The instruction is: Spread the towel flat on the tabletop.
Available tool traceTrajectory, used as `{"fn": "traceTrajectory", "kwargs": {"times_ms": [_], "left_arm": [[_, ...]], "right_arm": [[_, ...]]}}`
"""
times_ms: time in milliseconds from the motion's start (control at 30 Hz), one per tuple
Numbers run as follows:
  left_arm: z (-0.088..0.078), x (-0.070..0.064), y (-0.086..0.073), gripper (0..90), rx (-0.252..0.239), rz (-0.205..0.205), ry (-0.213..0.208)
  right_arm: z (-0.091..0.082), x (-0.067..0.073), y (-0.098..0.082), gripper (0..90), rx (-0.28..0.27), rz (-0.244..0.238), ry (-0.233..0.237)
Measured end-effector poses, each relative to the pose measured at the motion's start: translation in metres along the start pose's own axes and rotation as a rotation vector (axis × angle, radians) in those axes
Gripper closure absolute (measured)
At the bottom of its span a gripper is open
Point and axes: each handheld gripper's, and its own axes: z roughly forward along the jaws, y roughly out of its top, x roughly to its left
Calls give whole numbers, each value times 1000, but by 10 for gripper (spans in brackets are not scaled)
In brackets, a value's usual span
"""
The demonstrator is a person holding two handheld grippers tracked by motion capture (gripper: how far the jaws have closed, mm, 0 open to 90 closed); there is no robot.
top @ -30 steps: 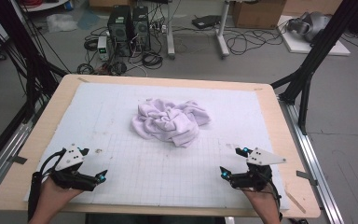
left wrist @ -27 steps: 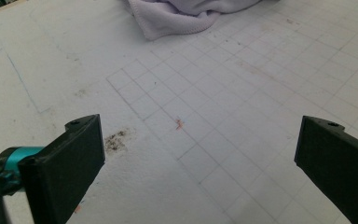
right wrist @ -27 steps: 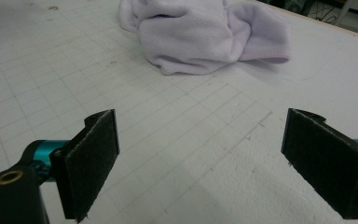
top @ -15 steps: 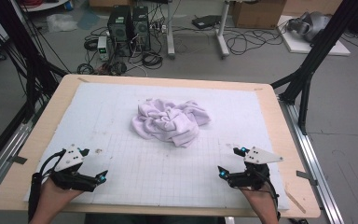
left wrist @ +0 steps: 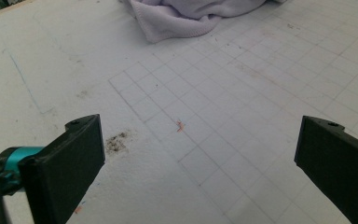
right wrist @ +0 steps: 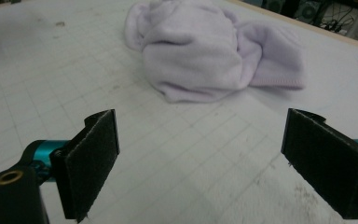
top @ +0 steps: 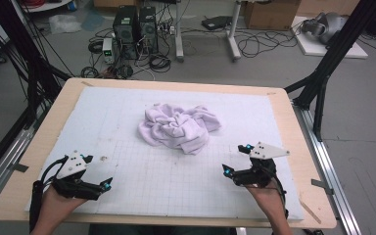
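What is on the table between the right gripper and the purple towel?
Nothing but bare white gridded mat, seen in the right gripper view, lies between the open right gripper and the crumpled towel.

No readable text, label or number anywhere — none at all.

High view overhead; gripper views low, sharing towel (top: 178,127).

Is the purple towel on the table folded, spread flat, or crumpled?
Crumpled. The towel lies bunched in an uneven heap of rolls and creases on the white mat, with no flat layers or straight folds.
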Motion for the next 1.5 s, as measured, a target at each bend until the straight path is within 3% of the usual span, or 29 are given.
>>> {"fn": "traceTrajectory", "kwargs": {"times_ms": [433, 633, 767, 1000, 1033, 1267, 1300, 1333, 1400, 1500], "left_arm": [[2, -1, 3, 20, -4, 3, -5], [3, 0, 3, 20, -2, 3, -3], [3, 1, 3, 20, -3, -1, -4], [4, 2, 2, 27, 2, 2, -2], [4, 2, 2, 27, 3, 2, -1], [4, 3, 1, 28, 5, -4, 5], [5, 3, 1, 28, 6, -3, 4], [4, 3, 1, 28, 10, -1, 4], [5, 4, 1, 28, 14, -2, 7], [5, 4, 0, 28, 16, -4, 9]], "right_arm": [[35, -16, 59, 107, 20, -56, 20], [64, -18, 90, 119, 49, -83, 51], [82, -14, 100, 154, 70, -91, 82], [116, -4, 99, 222, 128, -101, 129], [127, -3, 95, 256, 153, -103, 144], [154, 0, 82, 335, 224, -99, 146], [162, 1, 77, 394, 261, -118, 122], [162, 1, 77, 394, 261, -118, 122], [168, 2, 71, 486, 280, -119, 108], [171, 1, 67, 648, 271, -123, 126]]}}
